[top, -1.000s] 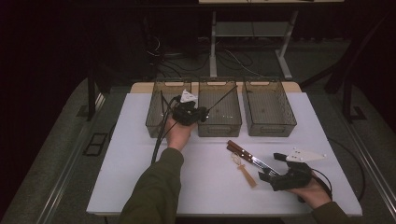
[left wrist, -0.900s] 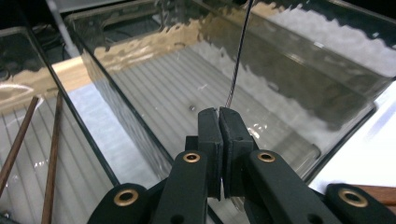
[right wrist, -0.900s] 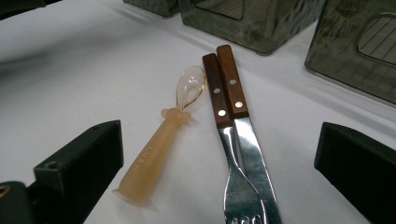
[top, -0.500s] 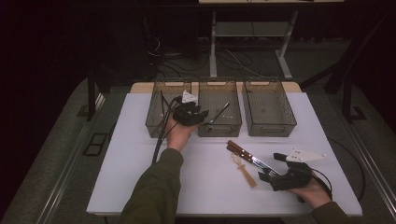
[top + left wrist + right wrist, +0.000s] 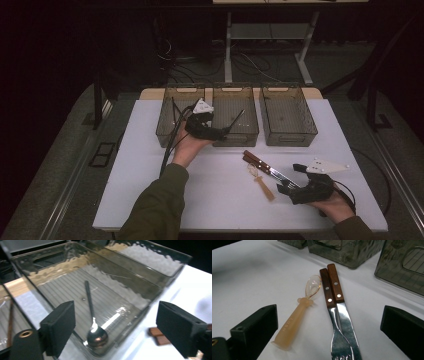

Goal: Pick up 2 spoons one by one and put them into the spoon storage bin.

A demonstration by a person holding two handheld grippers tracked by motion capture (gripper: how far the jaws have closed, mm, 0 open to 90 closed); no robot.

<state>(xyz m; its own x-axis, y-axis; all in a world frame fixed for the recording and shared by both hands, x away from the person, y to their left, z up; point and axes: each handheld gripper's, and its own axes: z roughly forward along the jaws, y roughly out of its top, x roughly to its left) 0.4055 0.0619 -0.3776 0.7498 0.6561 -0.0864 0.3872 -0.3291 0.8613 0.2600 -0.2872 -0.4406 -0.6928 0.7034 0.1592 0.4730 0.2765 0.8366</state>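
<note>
**Spoon dropped in the middle bin; cutlery on the table waits**

High view: the left gripper [image 5: 220,132] hangs at the near edge of the middle bin [image 5: 235,97], the centre one of three smoky plastic bins. Its jaws have just been opening, and nothing sits between them. The metal spoon [image 5: 236,119] leans in the bin, handle rising toward the far side. To finish this step well, the hand should lift straight up before pulling away, so the jaws clear the bin's near wall. The right gripper [image 5: 285,187] rests on the white table [image 5: 150,200], near the unsorted cutlery.

Left gripper view: the jaws stand wide and empty. The spoon [image 5: 93,322] lies on the ribbed floor of the bin [image 5: 140,290], bowl against the near wall.

Right gripper view: the jaws are spread wide, holding nothing. Between them lie an amber plastic spoon [image 5: 298,317], a wooden-handled fork [image 5: 330,312] and a wooden-handled knife [image 5: 342,310]. Fork and knife touch side by side, which would hinder picking one alone.
</note>
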